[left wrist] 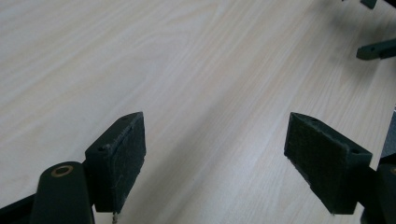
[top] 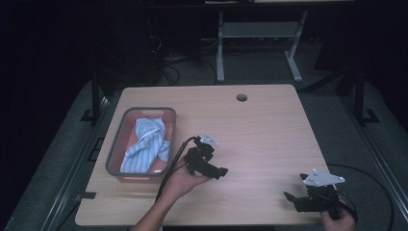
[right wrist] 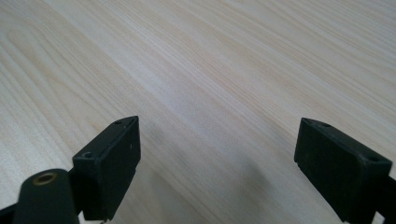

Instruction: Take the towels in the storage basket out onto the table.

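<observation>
Wooden table (top: 269,130) bare beneath me | left gripper (top: 217,169) unclenched beside grey basket (top: 114,153) holding striped cloth (top: 146,144) | right gripper (top: 292,196) unclenched, well apart from basket

I saw a blue-and-white striped cloth (top: 146,144) in a grey-rimmed, pinkish bin (top: 115,144) on my pale woodgrain table (top: 269,125).
</observation>
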A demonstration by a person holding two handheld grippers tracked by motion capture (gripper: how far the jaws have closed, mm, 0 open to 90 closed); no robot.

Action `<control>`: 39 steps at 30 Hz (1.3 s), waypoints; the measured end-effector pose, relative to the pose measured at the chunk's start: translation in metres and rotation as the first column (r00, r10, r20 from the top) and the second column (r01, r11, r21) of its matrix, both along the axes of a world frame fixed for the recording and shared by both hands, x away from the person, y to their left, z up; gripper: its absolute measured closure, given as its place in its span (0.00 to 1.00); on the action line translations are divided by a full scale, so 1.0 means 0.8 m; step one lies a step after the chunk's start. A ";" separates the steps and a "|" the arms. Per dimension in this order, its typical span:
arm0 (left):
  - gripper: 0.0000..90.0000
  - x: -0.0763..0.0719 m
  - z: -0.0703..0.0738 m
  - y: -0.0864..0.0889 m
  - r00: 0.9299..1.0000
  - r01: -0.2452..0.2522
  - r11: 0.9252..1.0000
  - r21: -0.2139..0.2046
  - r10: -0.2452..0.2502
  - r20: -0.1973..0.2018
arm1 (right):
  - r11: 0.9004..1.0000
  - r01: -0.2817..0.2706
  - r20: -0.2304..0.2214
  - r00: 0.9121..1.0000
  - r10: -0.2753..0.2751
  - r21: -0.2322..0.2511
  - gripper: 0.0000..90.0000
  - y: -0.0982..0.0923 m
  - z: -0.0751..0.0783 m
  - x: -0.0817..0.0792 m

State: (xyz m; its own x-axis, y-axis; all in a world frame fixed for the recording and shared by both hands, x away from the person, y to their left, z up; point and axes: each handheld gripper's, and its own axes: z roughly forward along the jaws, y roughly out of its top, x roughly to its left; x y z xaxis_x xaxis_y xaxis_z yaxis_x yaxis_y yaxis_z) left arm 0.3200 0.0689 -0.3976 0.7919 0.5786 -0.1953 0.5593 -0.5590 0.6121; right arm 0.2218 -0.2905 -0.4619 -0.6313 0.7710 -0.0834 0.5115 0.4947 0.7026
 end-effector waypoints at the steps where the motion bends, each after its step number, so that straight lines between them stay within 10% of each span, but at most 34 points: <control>1: 0.23 0.002 0.003 -0.001 1.000 -0.002 1.000 0.005 0.002 0.007 | 1.000 0.001 0.001 1.000 -0.001 0.004 0.15 0.000 0.000 0.000; 12: 0.22 0.031 0.032 0.009 1.000 -0.018 0.998 0.059 0.017 0.019 | 1.000 0.011 0.002 1.000 -0.011 0.016 0.15 -0.001 0.000 -0.001; 39: 0.22 0.069 0.065 0.093 0.983 -0.177 0.984 -0.032 0.175 -0.051 | 1.000 0.019 0.008 1.000 -0.019 0.011 0.15 -0.003 0.000 -0.002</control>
State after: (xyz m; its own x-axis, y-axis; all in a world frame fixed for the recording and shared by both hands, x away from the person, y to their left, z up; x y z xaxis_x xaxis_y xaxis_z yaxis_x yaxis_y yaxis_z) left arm 0.3755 0.1432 -0.3454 0.6677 0.6998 -0.2538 0.6760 -0.4272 0.6005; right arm 0.2203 -0.2931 -0.4615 -0.6161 0.7836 -0.0800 0.5151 0.4777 0.7117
